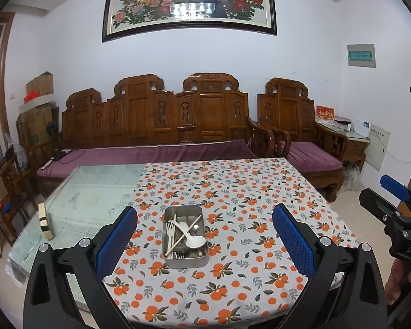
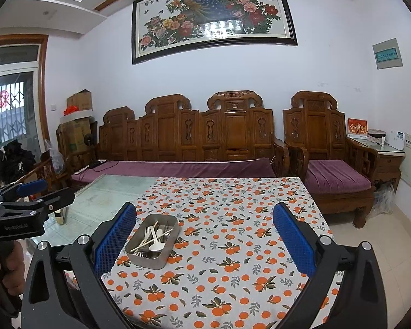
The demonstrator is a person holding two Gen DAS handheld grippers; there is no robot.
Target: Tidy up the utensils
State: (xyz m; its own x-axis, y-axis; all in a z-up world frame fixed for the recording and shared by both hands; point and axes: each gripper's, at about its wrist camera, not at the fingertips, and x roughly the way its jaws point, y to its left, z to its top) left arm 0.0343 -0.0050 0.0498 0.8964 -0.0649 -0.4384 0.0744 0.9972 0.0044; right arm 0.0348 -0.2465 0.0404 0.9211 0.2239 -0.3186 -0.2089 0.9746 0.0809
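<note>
Utensils (image 1: 184, 233) lay jumbled in a steel tin (image 1: 185, 260) straight ahead of the left claw (image 1: 205, 235), whose blue pads stood wide apart and held nothing. For the right claw (image 2: 204, 235), equally spread and empty, the tin sat ahead and to the left, just beyond its left finger. Underneath, an orange-print cloth (image 1: 233, 282) covered the bench (image 1: 96, 192); beyond stood a carved wooden sofa (image 1: 161, 115).
</note>
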